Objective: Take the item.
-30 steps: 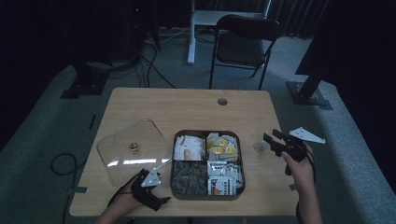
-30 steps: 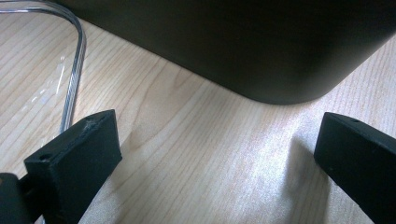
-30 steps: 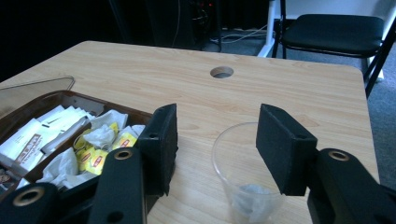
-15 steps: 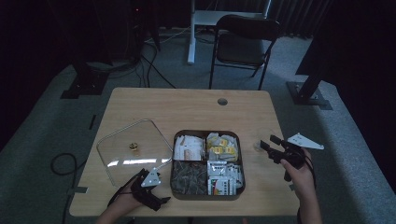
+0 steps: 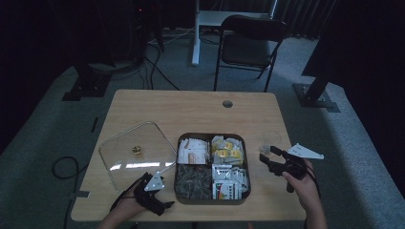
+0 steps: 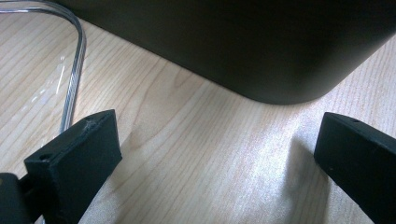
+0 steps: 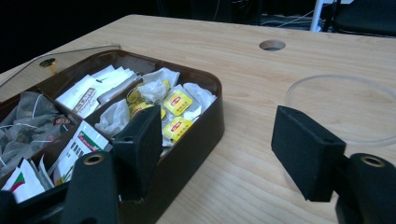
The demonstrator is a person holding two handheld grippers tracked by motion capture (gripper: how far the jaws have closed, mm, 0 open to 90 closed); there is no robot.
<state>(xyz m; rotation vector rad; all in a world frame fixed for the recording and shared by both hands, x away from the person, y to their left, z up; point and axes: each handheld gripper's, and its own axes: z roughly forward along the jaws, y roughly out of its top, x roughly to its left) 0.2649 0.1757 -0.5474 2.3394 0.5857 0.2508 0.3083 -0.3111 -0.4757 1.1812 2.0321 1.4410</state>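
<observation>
Left gripper point(image 5: 160, 206) rests by the tea box's point(image 5: 179, 191) seven o'clock corner, jaws wide apart, holding nothing, the clear lid point(image 5: 124, 160) at its eleven o'clock. The tea box sits mid-table, open. Right gripper point(image 5: 268, 157), at the box's three o'clock, has just been opening its jaws, nothing between them. Looks like a reach: next it must aim for the clear cup point(image 7: 343, 109) or a tea bag point(image 7: 177, 102).

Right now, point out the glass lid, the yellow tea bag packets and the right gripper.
glass lid point(image 5: 136, 160): high view, on the clear pane beside its gold knob.
yellow tea bag packets point(image 7: 177, 102): right gripper view, on one yellow label.
right gripper point(image 5: 266, 155): high view, midway between its open fingertips.
</observation>
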